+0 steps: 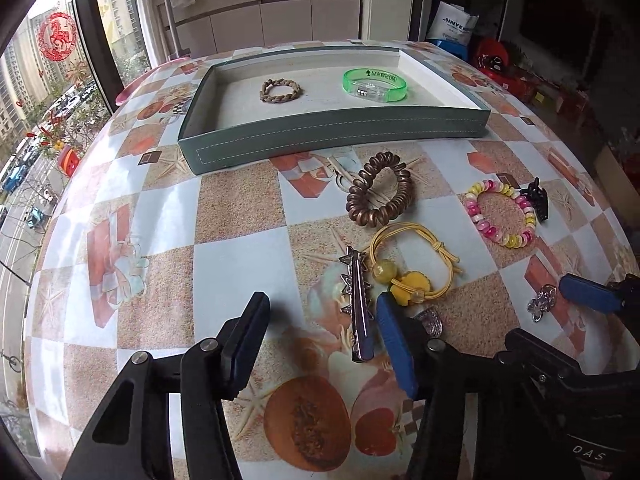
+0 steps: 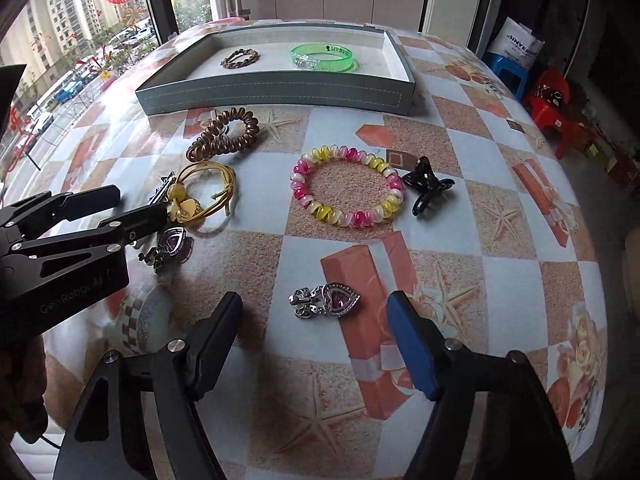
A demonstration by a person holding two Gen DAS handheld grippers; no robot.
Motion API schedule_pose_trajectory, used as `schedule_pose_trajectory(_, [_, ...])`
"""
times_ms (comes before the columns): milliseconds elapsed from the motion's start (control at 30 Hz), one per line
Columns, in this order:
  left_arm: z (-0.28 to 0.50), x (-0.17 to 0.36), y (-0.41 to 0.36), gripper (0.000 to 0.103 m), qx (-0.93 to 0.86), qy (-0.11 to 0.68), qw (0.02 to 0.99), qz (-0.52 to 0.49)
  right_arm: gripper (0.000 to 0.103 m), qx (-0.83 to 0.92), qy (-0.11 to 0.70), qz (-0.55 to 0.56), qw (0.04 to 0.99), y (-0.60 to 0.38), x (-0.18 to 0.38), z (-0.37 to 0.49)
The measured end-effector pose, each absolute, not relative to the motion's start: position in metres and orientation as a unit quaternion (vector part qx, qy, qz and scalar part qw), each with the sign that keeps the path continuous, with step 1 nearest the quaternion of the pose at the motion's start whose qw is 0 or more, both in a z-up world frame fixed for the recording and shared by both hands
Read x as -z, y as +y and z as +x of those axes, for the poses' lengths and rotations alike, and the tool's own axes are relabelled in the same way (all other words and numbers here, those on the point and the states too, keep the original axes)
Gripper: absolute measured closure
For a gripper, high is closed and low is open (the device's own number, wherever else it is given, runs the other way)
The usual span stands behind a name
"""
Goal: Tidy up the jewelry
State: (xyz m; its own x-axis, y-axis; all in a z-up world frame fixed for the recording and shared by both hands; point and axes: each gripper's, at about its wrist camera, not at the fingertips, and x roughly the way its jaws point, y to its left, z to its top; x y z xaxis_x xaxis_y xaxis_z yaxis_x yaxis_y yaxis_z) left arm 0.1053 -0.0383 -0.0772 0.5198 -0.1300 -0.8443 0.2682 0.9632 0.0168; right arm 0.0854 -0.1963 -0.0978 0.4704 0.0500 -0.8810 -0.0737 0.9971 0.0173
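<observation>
Hairclip lengthwise between left claw fingers

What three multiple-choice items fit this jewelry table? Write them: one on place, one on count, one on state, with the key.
1. Where is the translucent green plastic bangle?
A. Inside the grey-green stitched tray
B. On the tablecloth
C. In a gripper

2. How many pieces lie in that tray?
A. One
B. Two
C. Four

3. How does the right hand-held gripper stand?
A. Shut on the pink-and-yellow beaded bracelet
B. Shut on nothing
C. Open, with the silver heart-shaped pink-stone clip lying ahead between its fingers

Key: 1 A, the bangle rests on the tray floor; 2 B, only the bangle and the brown braided ring bracelet are there; 3 C, the fingers stand wide apart, touching nothing.
</observation>
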Motion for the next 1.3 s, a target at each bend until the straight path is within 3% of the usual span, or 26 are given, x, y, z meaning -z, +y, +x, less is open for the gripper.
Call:
schedule_pose_trajectory(133, [0.102, 0.076, -0.044, 0.054, 0.128, 0.476, 0.867, 0.078, 0.047, -0.04, 0.511, -0.014, 0.859, -0.193, 0.095, 0.083])
schedule_pose_trajectory(200, [0.101, 0.076, -0.045, 0.054, 0.129, 0.474, 0.867, 0.081, 0.051, -0.04, 0.51, -0.013, 0.859, -0.193, 0.095, 0.082])
schedule_pose_trajectory(233, [0.1, 0.075, -0.045, 0.059, 0.131, 0.473, 0.868, 0.08, 0.056, -0.04, 0.51, -0.013, 0.859, -0.193, 0.095, 0.082])
schedule_pose_trajectory(267, [0.099, 0.075, -0.045, 0.073, 0.134, 0.472, 0.868, 0.078, 0.065, -0.039, 0.508, -0.012, 0.86, -0.193, 0.095, 0.081])
schedule_pose_trajectory(300, [0.099, 0.075, -0.044, 0.074, 0.134, 0.471, 0.868, 0.078, 0.071, -0.038, 0.507, -0.011, 0.861, -0.194, 0.094, 0.08])
schedule_pose_trajectory(500, [0.096, 0.073, -0.038, 0.074, 0.136, 0.472, 0.869, 0.059, 0.075, -0.045, 0.504, 0.01, 0.863, -0.201, 0.092, 0.077])
schedule_pose_trajectory(567, [0.095, 0.071, -0.034, 0.074, 0.139, 0.472, 0.869, 0.044, 0.096, -0.052, 0.506, 0.029, 0.86, -0.207, 0.091, 0.077])
schedule_pose_trajectory(1000, [0.086, 0.053, -0.021, 0.074, 0.139, 0.451, 0.881, 0.025, 0.095, -0.077, 0.503, 0.112, 0.853, -0.239, 0.086, 0.074])
schedule_pose_trajectory(1033, [0.085, 0.053, -0.021, 0.074, 0.138, 0.451, 0.881, 0.024, 0.092, -0.075, 0.503, 0.106, 0.854, -0.237, 0.085, 0.076])
schedule_pose_trajectory(1100, [0.085, 0.052, -0.02, 0.074, 0.138, 0.451, 0.882, 0.022, 0.065, -0.075, 0.5, 0.094, 0.857, -0.234, 0.084, 0.08])
schedule_pose_trajectory(1133, [0.084, 0.051, -0.02, 0.074, 0.138, 0.45, 0.882, 0.022, 0.044, -0.074, 0.498, 0.09, 0.859, -0.232, 0.084, 0.081])
schedule_pose_trajectory(1167, [0.084, 0.051, -0.02, 0.074, 0.138, 0.45, 0.882, 0.023, 0.04, -0.078, 0.497, 0.088, 0.86, -0.23, 0.085, 0.084])
schedule_pose_trajectory(1300, [0.083, 0.049, -0.019, 0.074, 0.138, 0.448, 0.883, 0.022, 0.043, -0.077, 0.505, 0.067, 0.857, -0.217, 0.092, 0.093])
